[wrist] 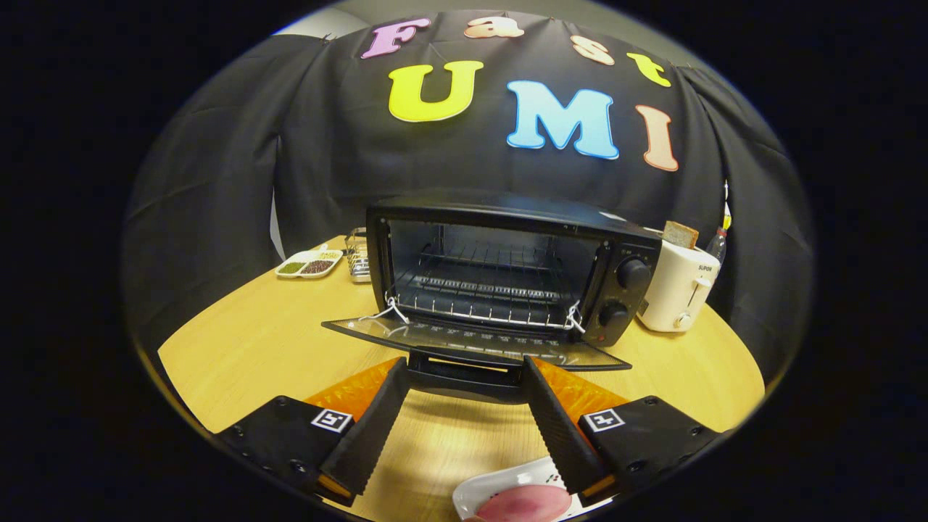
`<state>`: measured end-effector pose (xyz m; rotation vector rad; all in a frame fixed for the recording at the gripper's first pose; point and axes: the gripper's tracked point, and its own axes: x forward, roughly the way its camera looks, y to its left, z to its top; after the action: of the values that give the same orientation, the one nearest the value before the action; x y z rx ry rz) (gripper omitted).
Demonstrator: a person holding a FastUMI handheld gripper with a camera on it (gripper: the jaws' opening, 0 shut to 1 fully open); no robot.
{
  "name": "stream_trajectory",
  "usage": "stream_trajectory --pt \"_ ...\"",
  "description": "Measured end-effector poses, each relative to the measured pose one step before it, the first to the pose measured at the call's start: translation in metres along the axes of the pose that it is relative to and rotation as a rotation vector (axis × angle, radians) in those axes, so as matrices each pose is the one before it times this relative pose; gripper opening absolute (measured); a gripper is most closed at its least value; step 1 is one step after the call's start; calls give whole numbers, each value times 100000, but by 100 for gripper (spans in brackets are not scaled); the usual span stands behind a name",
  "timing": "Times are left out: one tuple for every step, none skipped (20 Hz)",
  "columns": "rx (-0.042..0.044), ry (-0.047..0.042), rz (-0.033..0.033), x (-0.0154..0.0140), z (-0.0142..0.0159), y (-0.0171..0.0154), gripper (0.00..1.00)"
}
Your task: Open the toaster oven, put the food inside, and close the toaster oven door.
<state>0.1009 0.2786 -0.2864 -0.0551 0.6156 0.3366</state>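
Sitting lowest in the frame, under the right finger, the pink food (523,503) lies on a small white plate (484,491), not yet picked up. Above it the gripper (464,370) hangs with its fingers spread wide and nothing between them, tips reaching the handle (464,373) of the toaster oven door (475,341); the door lies folded down flat, so the opening step looks done and the spread fingers look released from the handle. Beyond, at frame centre, the toaster oven (507,272) shows a bare wire rack (482,293). A round wooden table (246,348) carries everything; at centre right stands a white toaster (678,286), at centre left a divided dish (310,264), black cloth behind.
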Motion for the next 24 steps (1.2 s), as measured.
stream_trajectory --pt "1917 3378 1181 -42 -1009 207 100" --pt "2225 3969 1328 -97 -990 144 100" --pt "2258 3111 793 -155 -765 -39 100" --pt "2111 999 434 -468 -212 -118 100" --pt "1608 -152 669 -593 98 81 100" --pt "904 -249 1101 -738 231 77 100" --pt "512 -340 1315 -763 -131 93 100" --pt "379 -412 1560 -858 217 50 100" --pt "420 -456 1579 -983 183 -15 100" --pt "940 -292 2206 -1025 368 46 100" --pt "1062 292 3291 -1079 123 226 99" --pt "644 78 2498 -1140 380 13 99" --pt "-59 -739 1584 -1218 525 -308 100" --pt "-547 -647 1221 -984 547 -503 100" --pt "-686 -141 849 -743 159 -570 100" --pt "-330 927 1197 -657 187 -610 99" --pt "422 1519 1894 -544 -101 -553 99" --pt "1135 2517 2911 -468 -86 -432 99" --pt "1613 2580 3236 -456 -208 -348 99" --pt "1245 2621 2993 -440 -74 -380 99" --pt "923 2422 2165 -410 -127 -634 99" --pt "816 2641 1579 -378 -48 -776 99" --pt "1206 2702 1827 -135 -247 -639 98" --pt "1507 2768 1609 -254 -212 -691 98"
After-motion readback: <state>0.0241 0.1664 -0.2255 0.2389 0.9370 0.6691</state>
